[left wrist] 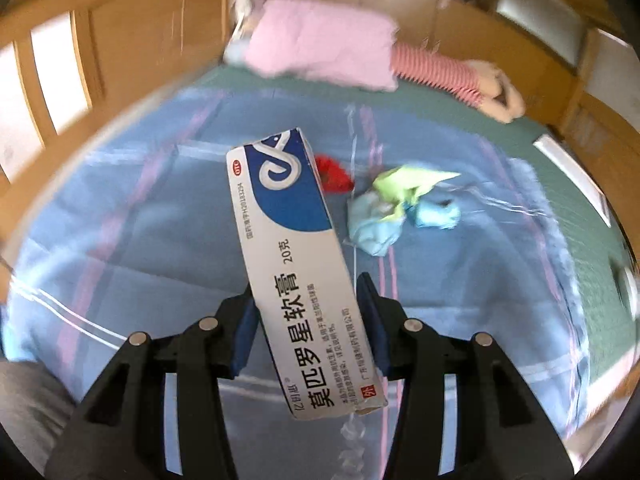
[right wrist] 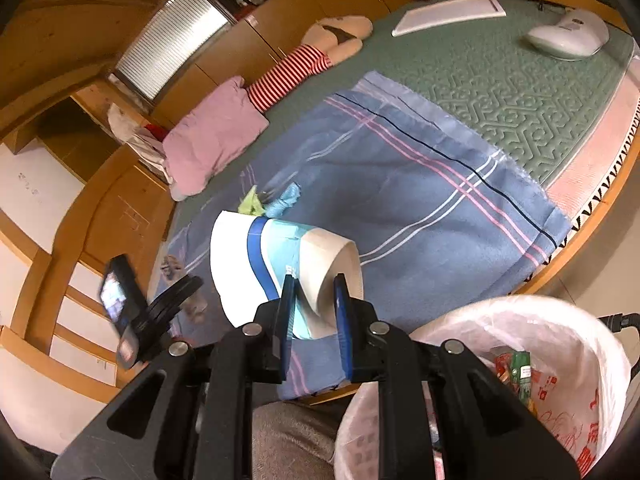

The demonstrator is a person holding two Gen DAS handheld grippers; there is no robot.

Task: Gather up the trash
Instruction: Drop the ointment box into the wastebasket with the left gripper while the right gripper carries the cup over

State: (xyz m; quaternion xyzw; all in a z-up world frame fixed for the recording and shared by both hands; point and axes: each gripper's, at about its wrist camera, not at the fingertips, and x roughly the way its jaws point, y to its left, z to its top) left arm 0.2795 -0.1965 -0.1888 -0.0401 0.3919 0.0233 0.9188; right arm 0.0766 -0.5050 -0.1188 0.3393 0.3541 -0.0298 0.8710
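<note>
Two items in hand, several left on the bed. Largest first: blue plaid sheet (right wrist: 420, 200) spread over green mattress (right wrist: 520, 92), w/ pink pillow (right wrist: 212, 140) and a striped doll (right wrist: 300, 68) at the far side; these look like bedding, not trash. Lined bin (right wrist: 560, 360) stands just beside bed edge, lower right in R wrist view, already holding a few wrappers, so some collecting looks done. R gripper (right wrist: 314, 308) pinches a paper cup (right wrist: 280, 264) by its rim wall, one pad inside, one outside; cup is on its side in the jaws, lifted clear of sheet, near the bin but not over it. L gripper (left wrist: 308, 320) clamps a long ointment box (left wrist: 292, 264), white and blue w/ printed text, pads pressed on its long sides toward the near end, box sticking forward and off the sheet. L view blurred at edges. Smaller stuff left on sheet: crumpled green and lt-blue paper wads (left wrist: 400, 204) and a red scrap (left wrist: 334, 176) close together mid-sheet, well apart from the bin. Est. progress: roughly midway; both held pieces need dropping in bin, then approx. 2 to 3 more pickups.
</note>
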